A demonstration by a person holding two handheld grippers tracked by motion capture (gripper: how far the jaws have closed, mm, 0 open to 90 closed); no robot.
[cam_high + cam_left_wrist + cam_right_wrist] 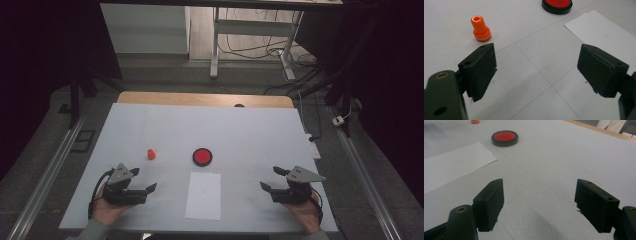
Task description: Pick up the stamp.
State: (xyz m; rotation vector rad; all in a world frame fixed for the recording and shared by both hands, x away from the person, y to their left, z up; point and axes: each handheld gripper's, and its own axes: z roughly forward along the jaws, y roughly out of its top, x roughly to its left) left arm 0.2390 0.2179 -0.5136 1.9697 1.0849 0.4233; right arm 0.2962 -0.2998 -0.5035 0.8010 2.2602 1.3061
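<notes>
A small orange stamp (pixel 150 154) (pixel 480 28) stands upright on the white table cover (pixel 250 130), left of a round red ink pad in a black rim (pixel 202 156) (pixel 557 5) (pixel 504 138). A white sheet of paper (pixel 204 195) (pixel 604 30) (pixel 451 166) lies near the front edge, below the pad. My left gripper (pixel 142 180) (pixel 537 71) rests low at the front left, open, with nothing between its jaws. At the front right my right gripper (pixel 273 178) (pixel 539 203) is open as well, empty, pointing toward the paper.
The wooden tabletop edge (pixel 205 99) shows behind the white cover. Desk legs and cables (pixel 250 50) stand on the floor beyond. Metal rails (pixel 45 180) run along both sides of the table.
</notes>
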